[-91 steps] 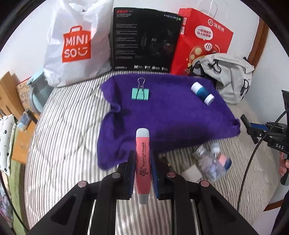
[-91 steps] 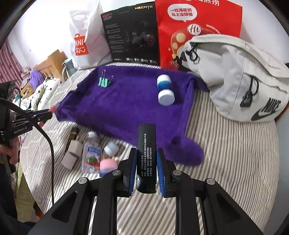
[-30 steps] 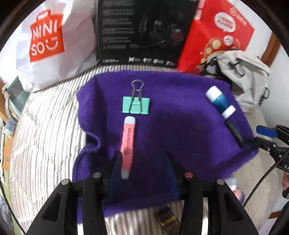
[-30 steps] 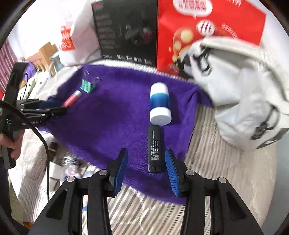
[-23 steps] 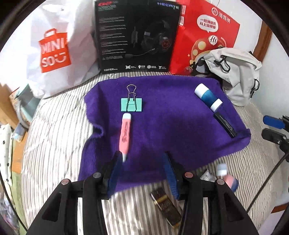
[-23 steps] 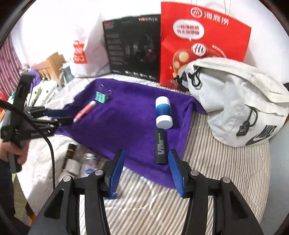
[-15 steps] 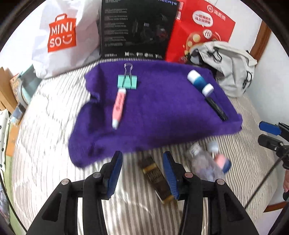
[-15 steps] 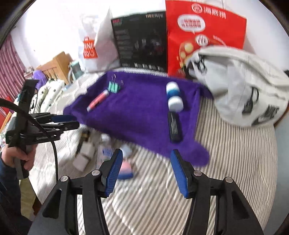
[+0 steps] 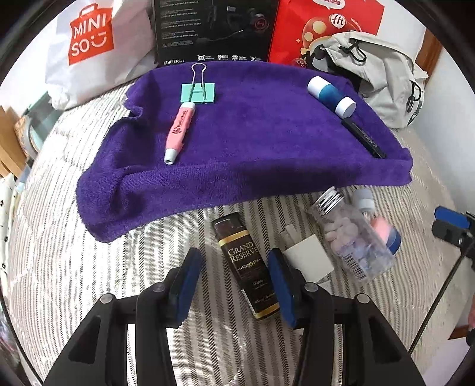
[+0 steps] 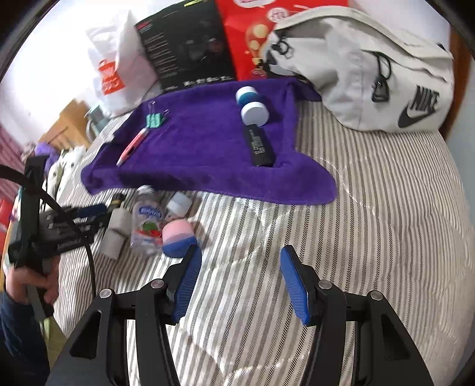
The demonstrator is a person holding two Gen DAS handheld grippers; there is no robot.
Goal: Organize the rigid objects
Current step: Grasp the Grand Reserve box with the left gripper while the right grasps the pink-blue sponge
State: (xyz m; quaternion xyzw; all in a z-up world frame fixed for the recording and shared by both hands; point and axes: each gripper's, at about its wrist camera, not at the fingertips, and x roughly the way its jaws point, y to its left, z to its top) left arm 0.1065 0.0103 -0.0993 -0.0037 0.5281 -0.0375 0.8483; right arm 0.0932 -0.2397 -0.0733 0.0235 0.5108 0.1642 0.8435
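On the purple towel (image 9: 252, 142) lie a green binder clip (image 9: 198, 92), a pink pen-shaped flashlight (image 9: 178, 130), a blue-and-white bottle (image 9: 331, 95) and a black stick (image 9: 363, 139). My left gripper (image 9: 233, 279) is open, its fingers either side of a brown "Grand Reserve" box (image 9: 248, 267) on the striped bedcover. Beside it lie a white box (image 9: 310, 258), a clear pill bottle (image 9: 351, 237) and a pink-and-blue egg-shaped thing (image 10: 178, 237). My right gripper (image 10: 240, 282) is open and holds nothing, just right of the egg-shaped thing.
Along the back stand a white Miniso bag (image 9: 89, 44), a black headset box (image 9: 213, 29), a red paper bag (image 9: 320, 26) and a grey Nike bag (image 10: 371, 68). A hand (image 10: 26, 285) holds the left gripper's handle. Wooden furniture (image 10: 65, 124) stands left of the bed.
Both grippers let go of the pink flashlight and the black stick on the towel and opened. They then pulled back over the loose items on the bedcover.
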